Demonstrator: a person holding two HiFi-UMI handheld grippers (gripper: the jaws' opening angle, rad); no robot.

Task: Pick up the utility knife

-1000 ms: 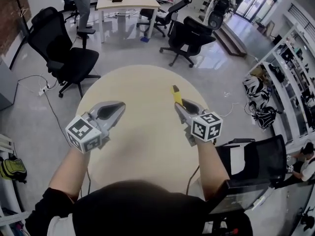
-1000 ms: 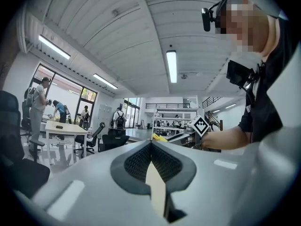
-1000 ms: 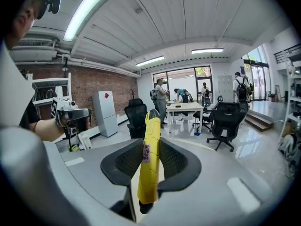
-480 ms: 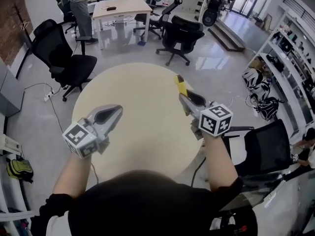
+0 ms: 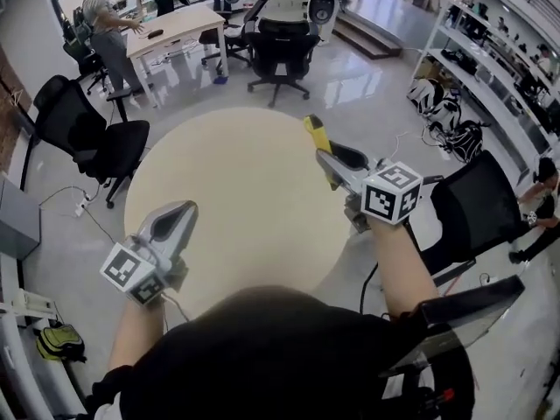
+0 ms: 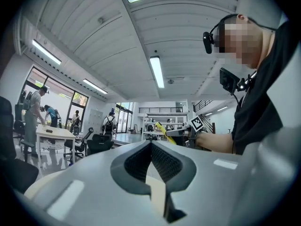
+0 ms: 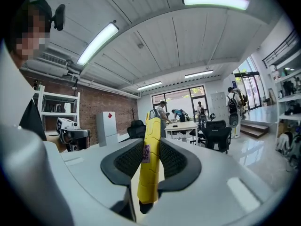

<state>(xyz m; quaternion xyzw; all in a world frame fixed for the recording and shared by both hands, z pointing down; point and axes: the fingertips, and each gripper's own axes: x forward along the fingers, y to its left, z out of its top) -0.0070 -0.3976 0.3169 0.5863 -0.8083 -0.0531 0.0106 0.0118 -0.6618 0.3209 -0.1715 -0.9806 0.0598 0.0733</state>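
Right gripper (image 5: 325, 157) pinching yellow knife (image 7: 148, 173), blade too small to make out, left gripper (image 6: 151, 147) pressed together, empty, table (image 5: 236, 191) near edge hidden.

Your right gripper (image 7: 151, 143) fills the lower frame. Its dark ribbed pads (image 7: 129, 160) press on both sides of the yellow utility knife (image 7: 149, 168). The knife stands nearly upright at centre, its top end poking above the jaws and a small label on its side. At middle left you can see your left gripper (image 7: 75, 135) with its marker cube. Beyond the knife, people (image 7: 162, 111) lean over a pale desk (image 7: 181, 125), with a black office chair (image 7: 220, 136) to its right. A brick wall (image 7: 89, 108) lies behind, and light strips run overhead.
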